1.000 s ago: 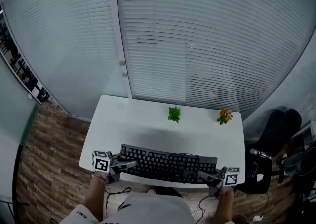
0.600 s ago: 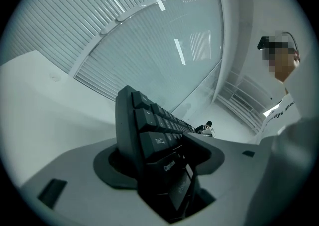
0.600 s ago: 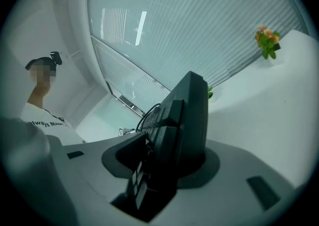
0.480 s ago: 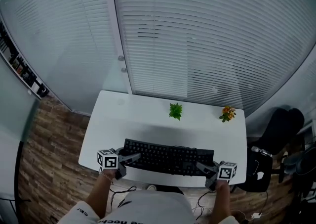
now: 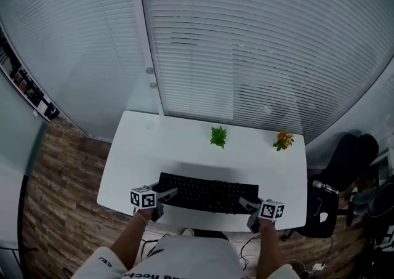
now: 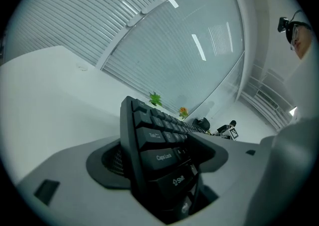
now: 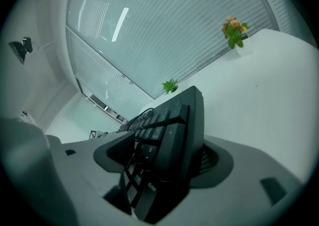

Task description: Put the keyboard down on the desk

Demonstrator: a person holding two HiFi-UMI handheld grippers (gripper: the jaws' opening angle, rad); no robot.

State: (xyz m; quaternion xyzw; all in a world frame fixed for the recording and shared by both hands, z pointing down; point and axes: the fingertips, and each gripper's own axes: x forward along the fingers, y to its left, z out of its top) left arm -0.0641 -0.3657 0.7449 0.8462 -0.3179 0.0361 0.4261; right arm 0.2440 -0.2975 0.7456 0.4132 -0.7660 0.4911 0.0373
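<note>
Basically a release in progress. Left gripper (image 5: pixel 168 194): jaws opening, already wide, with the left end of the keyboard (image 5: pixel 209 191) between them. In the left gripper view the Caps Lock end sits in the gap and the pad on the underside looks clear of it, so no real clamp. Right gripper (image 5: pixel 245 202): same story, jaws opening, a bit less wide, the numpad end between them and the pad on that side apparently clear too.

Keyboard lies keys-up on the counter (image 5: pixel 184 154), close to the front edge and roughly centred. Its long axis runs parallel to that edge, straight from one gripper to the other. It looks set down, so the task reads as nearly done.

Key relation: each gripper points inward along the long axis at its own end, and neither is nearer than the other. Likely exit is straight outward, left gripper toward the left edge, right toward the right; any sideways drag could skew the keyboard.

Green plant (image 5: pixel 218 137) and orange-flowered plant (image 5: pixel 283 141) sit near the back edge, well apart from all this.
</note>
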